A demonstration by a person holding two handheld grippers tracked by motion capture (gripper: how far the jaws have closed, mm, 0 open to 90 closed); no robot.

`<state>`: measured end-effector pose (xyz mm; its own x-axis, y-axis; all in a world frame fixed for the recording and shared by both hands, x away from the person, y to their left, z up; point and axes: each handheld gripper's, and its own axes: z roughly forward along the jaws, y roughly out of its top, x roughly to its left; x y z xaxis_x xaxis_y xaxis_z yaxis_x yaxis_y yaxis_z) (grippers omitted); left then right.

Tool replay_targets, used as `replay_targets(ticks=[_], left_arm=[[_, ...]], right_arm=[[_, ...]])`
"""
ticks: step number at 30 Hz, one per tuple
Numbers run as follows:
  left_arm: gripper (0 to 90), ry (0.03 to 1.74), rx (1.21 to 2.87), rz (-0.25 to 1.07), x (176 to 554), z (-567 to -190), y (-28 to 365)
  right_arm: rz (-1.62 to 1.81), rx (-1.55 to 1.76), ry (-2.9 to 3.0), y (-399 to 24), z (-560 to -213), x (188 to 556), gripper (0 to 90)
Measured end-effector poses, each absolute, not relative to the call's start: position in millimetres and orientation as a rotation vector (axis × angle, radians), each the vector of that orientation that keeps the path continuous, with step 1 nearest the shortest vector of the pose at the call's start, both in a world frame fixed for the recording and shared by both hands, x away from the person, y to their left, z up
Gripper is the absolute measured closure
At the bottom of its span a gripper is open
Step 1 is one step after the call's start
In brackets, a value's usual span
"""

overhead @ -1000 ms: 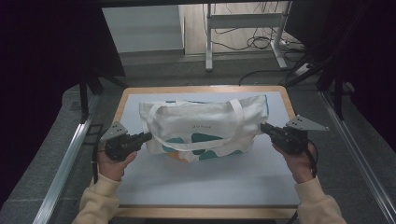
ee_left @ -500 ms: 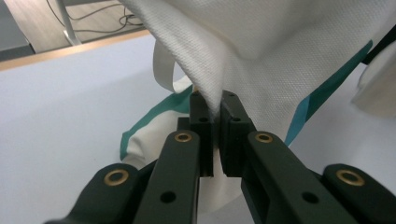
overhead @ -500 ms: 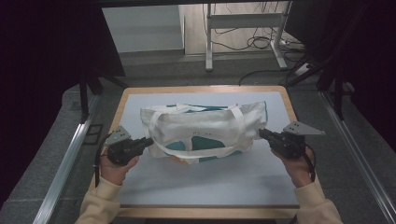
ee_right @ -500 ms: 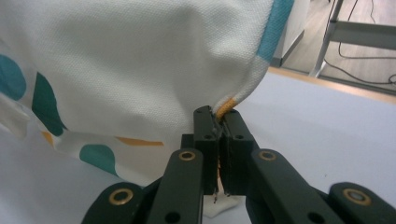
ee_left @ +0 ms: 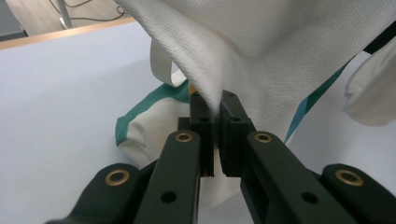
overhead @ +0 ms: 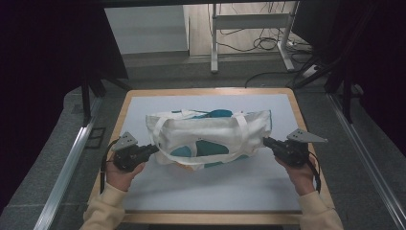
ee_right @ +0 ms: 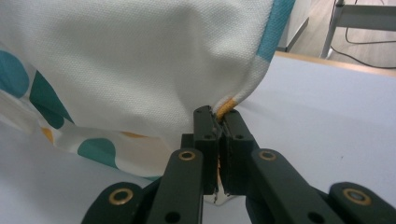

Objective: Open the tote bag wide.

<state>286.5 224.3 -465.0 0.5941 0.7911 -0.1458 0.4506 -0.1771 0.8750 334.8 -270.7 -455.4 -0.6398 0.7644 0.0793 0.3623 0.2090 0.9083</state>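
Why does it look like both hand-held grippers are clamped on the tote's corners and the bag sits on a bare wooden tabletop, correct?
Not quite. The tote sits on a pale blue mat framed by wood, per the high view. Left hand-held gripper and right hand-held gripper are indeed clamped on its corners.

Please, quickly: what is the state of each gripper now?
Left gripper: closed, holding the tote bag cloth.
Right gripper: closed, holding the bag's other end.

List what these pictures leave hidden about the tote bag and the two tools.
- Tote bag inside: high view, its own cloth covers it.
- Left tool pad faces: left gripper view, pinched white cloth hides them.
- Right tool pad faces: right gripper view, the bag's corner hides them.
- Bag's underside print: folds hide it.
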Motion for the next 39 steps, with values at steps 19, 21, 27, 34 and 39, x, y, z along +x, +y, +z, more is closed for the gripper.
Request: replay_targets(ticks=[19,21,27,34,39], left_arm=[[86.2,1.023,1.859,0.427,286,-481,218],[86.3,1.018,1.865,0.43,285,-483,218],[86.4,1.008,1.881,0.439,284,-484,217],[86.5,1.008,1.892,0.44,283,-487,216],[86.7,1.013,1.934,0.451,285,-492,213]], right_arm=[[1.357,1.081,2.161,-266,-479,337,85.3],[1.355,1.085,2.167,-266,-480,337,85.3],[1.341,1.087,2.184,-265,-484,336,85.3],[1.3,1.076,2.213,-265,-490,335,85.4],[1.257,1.063,2.231,-261,-494,336,85.5]])
